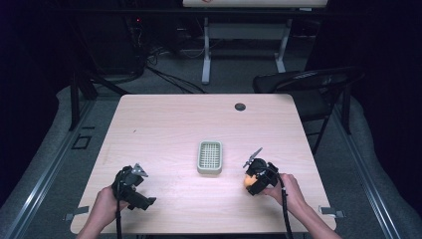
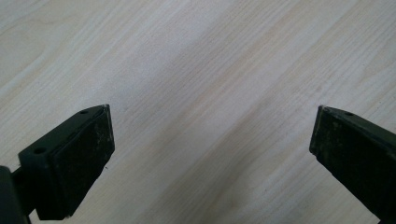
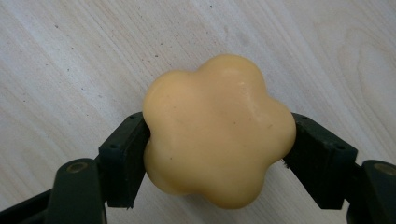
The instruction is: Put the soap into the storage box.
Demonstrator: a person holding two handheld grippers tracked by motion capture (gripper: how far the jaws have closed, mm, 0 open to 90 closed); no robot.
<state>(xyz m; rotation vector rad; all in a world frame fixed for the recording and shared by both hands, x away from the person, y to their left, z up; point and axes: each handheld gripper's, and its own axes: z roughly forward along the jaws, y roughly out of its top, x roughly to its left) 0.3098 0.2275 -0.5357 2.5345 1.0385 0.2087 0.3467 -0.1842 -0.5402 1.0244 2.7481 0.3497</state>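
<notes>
High view: right gripper [image 1: 250,175] pinches a yellow flower-shaped soap [image 1: 247,181] just right of the green soap dish [image 1: 209,157].

Left gripper view: left gripper [image 2: 212,140] spread over bare table [image 2: 201,60].

Right gripper view: soap sits between the pads [image 3: 133,161], touching both; its rounded lobes could let it squirt out, I judge.

Left gripper [image 1: 130,189]: black blocky body, grey three-cornered plate on top, black cable trailing back past the wrist. Its jaws are black wedges with flat, dusty, scuffed pads [image 2: 84,163]; small round holes in the jaw backs.

Right gripper [image 1: 255,178]: same black housing, grey plate on top, black cable running back along the forearm. Jaw carriers black, with brass-coloured screw heads at the pivots and small holes near the pads [image 3: 126,161].

Forearms bare, no sleeves in frame.
</notes>
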